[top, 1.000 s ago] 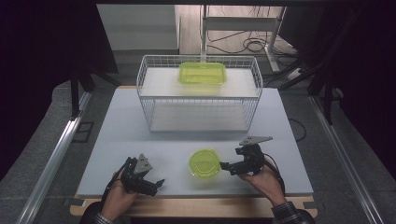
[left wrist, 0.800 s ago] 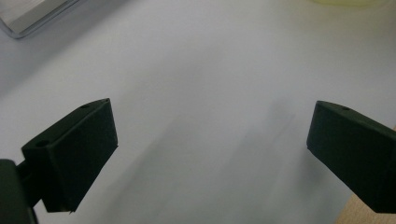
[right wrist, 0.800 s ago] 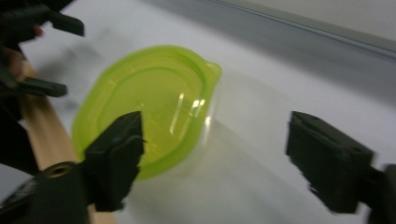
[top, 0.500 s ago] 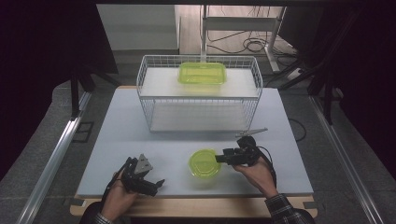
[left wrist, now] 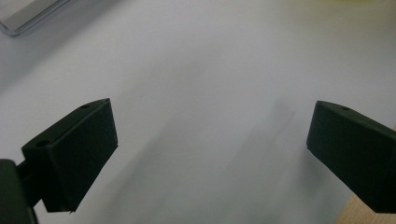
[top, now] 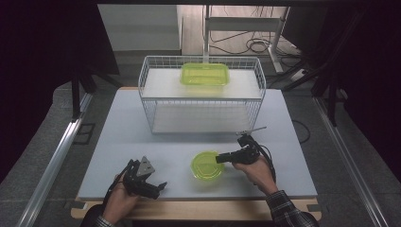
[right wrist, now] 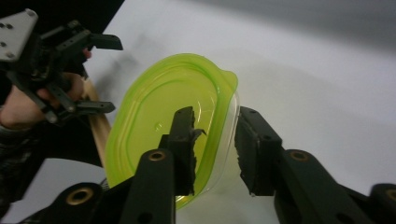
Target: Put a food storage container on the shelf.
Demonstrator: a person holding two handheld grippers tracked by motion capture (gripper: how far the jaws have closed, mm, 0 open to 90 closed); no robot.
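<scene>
A round clear container with a lime-green lid sits on the white table near the front, right of centre. My right gripper reaches it from the right. In the right gripper view the jaws have closed to a narrow gap on the container's rim, one on the lid and one against the clear wall; right gripper is shut on it. My left gripper rests low at the front left, wide open over bare table. It also appears beyond the container.
A white wire basket rack stands at the back middle of the table. A rectangular green-lidded container lies on its upper shelf. The table's wooden front lip runs just below both hands.
My right gripper has swung left and down from beside the round container onto its right rim. The container and the left gripper have stayed in place.
</scene>
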